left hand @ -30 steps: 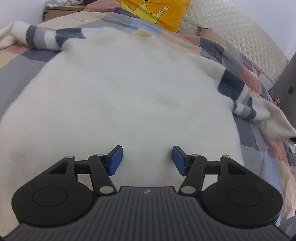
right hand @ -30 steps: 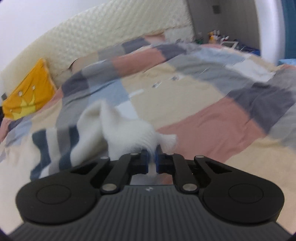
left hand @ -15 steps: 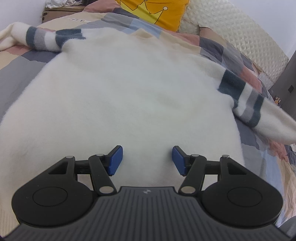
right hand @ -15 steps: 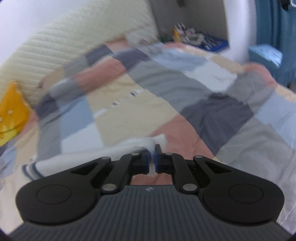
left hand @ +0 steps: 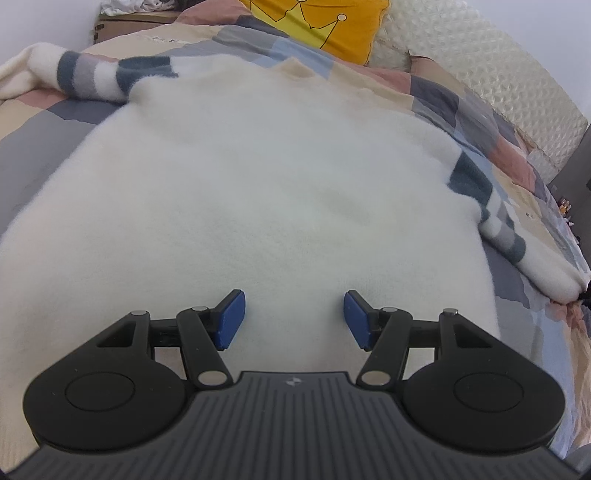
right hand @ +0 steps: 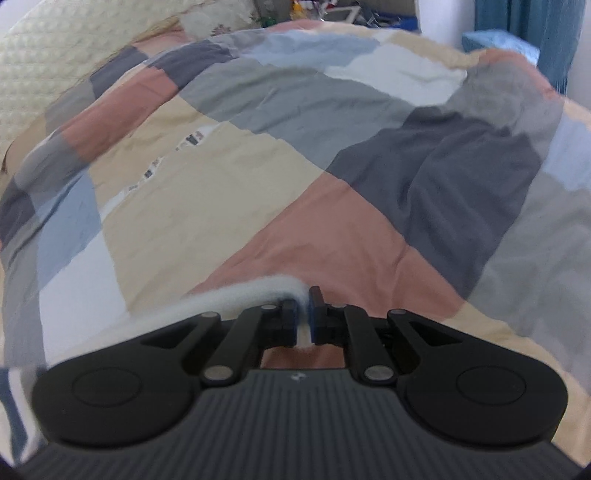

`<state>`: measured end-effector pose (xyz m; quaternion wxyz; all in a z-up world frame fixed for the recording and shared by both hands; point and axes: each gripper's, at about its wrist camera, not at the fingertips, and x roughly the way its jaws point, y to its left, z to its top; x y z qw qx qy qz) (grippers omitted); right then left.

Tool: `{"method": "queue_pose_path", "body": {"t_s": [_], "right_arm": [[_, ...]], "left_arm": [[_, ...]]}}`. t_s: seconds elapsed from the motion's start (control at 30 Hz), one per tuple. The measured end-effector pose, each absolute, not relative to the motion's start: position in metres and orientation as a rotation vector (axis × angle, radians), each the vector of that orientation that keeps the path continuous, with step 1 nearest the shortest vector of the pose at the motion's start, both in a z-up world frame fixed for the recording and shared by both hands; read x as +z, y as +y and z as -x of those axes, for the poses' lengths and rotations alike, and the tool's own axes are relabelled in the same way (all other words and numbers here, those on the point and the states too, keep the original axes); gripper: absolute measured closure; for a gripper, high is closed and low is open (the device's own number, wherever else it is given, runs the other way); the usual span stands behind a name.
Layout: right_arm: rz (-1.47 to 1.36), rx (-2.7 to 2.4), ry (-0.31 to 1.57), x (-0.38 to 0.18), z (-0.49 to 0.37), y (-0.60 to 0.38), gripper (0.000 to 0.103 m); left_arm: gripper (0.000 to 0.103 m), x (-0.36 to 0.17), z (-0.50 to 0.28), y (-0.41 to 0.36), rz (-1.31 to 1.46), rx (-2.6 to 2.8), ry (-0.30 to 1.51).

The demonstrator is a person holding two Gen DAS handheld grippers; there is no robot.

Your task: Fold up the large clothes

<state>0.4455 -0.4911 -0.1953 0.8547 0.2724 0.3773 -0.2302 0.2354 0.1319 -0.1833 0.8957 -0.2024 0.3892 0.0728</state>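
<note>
The left gripper (left hand: 294,317) hangs apart over the sweater (left hand: 258,192); the right gripper (right hand: 303,314) seems clamped on its cuff (right hand: 255,293).

A patchwork quilt of pink, beige, grey, pale blue and dark slate squares (right hand: 258,177) is spread over the bed and fills most of both views. At the far end, a cream quilted headboard (left hand: 509,74) is seen, and a yellow cushion printed with a crown outline (left hand: 317,22) is propped against it. A brown cardboard box (left hand: 122,22) with crumpled white cloth on top is placed at the far left. At the far right, a teal curtain (right hand: 532,22) is hung, and a cluttered shelf of small items (right hand: 325,9) is visible, too blurred to be identified.
</note>
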Motion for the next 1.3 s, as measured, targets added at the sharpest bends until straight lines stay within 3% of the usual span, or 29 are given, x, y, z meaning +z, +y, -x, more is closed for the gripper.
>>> {"method": "queue_pose_path", "body": {"t_s": [0.1,0.17,0.23,0.27,0.67,1.1,1.17,1.3], "right_arm": [[-0.602,-0.489,0.772,-0.194,-0.453,-0.493,0.083],[-0.598,-0.522,0.756,-0.191,-0.454,-0.495,0.064],[-0.609,-0.563,0.716,-0.187,-0.450,-0.502,0.038],[-0.627,-0.564,0.694,-0.185,-0.447,-0.506,0.037],[-0.780,-0.445,0.606,-0.206,-0.402,-0.509,0.039],[-0.842,-0.407,0.559,-0.241,-0.427,-0.501,0.043],[-0.839,-0.395,0.540,-0.240,-0.431,-0.499,0.047],[-0.891,-0.363,0.530,-0.241,-0.434,-0.501,0.069]], "left_arm": [[0.038,-0.184,-0.238,0.129,0.411,0.157,0.810],[0.038,-0.184,-0.239,0.127,0.407,0.160,0.810],[0.038,-0.184,-0.239,0.126,0.403,0.162,0.812],[0.038,-0.185,-0.239,0.125,0.401,0.162,0.812],[0.038,-0.183,-0.235,0.118,0.376,0.170,0.807],[0.038,-0.184,-0.239,0.113,0.348,0.181,0.809],[0.038,-0.185,-0.240,0.113,0.349,0.182,0.810],[0.038,-0.185,-0.240,0.110,0.341,0.186,0.810]]}}
